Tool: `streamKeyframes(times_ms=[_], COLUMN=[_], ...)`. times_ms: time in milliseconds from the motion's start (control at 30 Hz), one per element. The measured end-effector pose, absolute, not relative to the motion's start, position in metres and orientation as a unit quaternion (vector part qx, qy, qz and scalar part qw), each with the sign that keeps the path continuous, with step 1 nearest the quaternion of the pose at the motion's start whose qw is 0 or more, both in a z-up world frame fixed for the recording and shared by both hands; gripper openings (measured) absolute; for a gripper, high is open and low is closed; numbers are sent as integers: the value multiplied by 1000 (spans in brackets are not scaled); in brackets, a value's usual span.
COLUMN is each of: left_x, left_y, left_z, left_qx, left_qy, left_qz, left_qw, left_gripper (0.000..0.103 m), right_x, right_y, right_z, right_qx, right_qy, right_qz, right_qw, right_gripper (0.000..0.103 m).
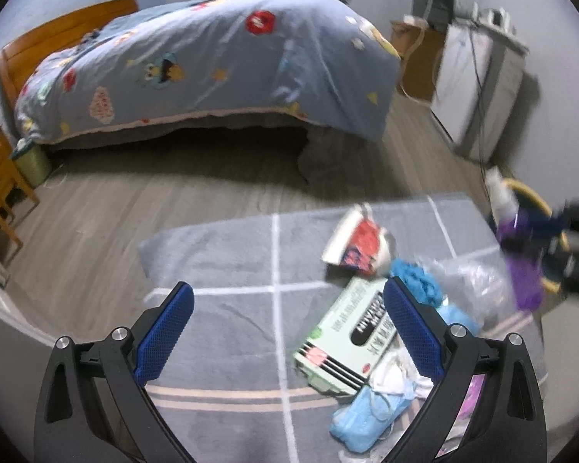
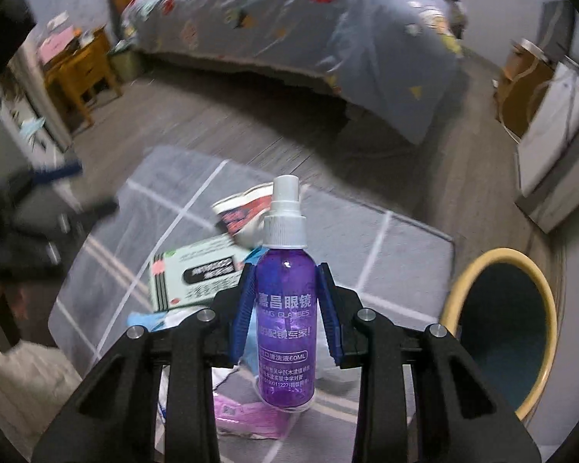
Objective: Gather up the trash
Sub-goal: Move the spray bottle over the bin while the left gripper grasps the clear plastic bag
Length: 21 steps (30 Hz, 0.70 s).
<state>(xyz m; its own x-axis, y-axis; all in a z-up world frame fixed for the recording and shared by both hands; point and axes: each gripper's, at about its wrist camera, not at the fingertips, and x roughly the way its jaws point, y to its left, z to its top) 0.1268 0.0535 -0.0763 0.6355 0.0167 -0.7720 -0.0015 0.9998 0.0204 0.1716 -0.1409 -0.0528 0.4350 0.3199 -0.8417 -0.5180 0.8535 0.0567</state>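
Left wrist view: the left gripper (image 1: pixel 289 328) hangs spread and empty over a rug (image 1: pixel 220 254) strewn with one paper cup (image 1: pixel 357 243), one green box (image 1: pixel 351 335) and soft blue wads, all probably light. Right wrist view: the right gripper (image 2: pixel 286 308) clamps one purple spray bottle (image 2: pixel 285 308) mid-body, likely stiff and slick, above the rug beside one yellow-rimmed bin (image 2: pixel 494 262).

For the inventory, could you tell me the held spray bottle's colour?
Translucent purple spray bottle, white cap; right wrist view.
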Motion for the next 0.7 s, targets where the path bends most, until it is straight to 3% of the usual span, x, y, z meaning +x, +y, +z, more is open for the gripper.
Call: streamKeyframes(times_ms=[333, 700], left_x=[136, 155], left_y=[-23, -104], left_z=[-106, -130], left_qx=[68, 37], left_qy=[443, 447], left_qz=[-69, -127], left_qw=[891, 885], left_gripper=[97, 97], right_x=[196, 205], right_y=[-196, -262], right_z=[-50, -59], right_qx=[-68, -27], right_qy=[470, 483], right_qz=[201, 151], right_qw=[857, 862], right_gripper=[32, 32])
